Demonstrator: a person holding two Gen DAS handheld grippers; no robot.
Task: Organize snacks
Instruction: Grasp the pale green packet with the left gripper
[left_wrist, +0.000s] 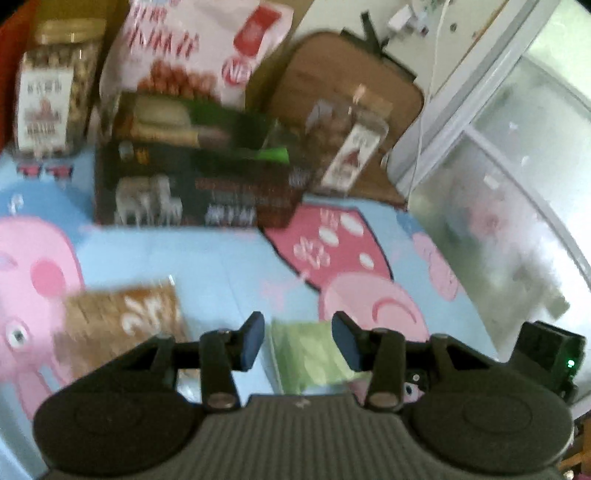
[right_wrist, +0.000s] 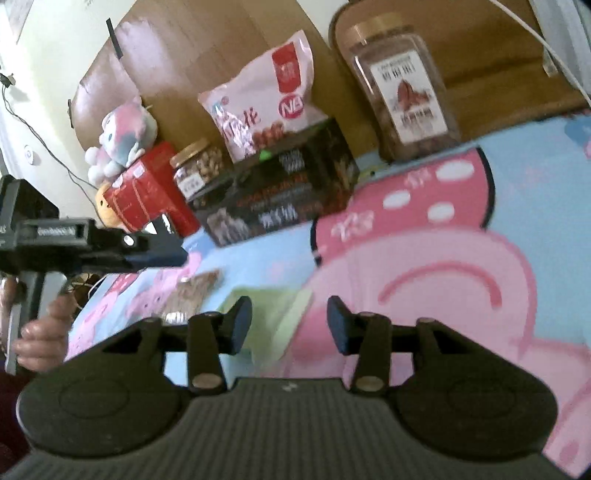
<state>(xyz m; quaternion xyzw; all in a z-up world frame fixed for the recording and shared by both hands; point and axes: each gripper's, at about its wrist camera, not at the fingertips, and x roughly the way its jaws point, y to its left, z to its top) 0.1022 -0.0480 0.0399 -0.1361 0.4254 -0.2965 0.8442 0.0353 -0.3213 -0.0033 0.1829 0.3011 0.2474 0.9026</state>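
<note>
both tongs, left (left_wrist: 298, 341) and right (right_wrist: 290, 323), gape empty above the flat green packet (left_wrist: 314, 354); a shallow pinch could skid off its thin, slack film.

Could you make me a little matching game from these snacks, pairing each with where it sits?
Things:
1. green packet
2. brown packet
3. dark box
4. tall jar

Places:
A. standing right of the dark box
B. lying flat, left of the green packet
C. in front of the pink bag
D. just ahead of the left gripper

Pairs: 1-D, 2-B, 3-C, 4-A
</note>
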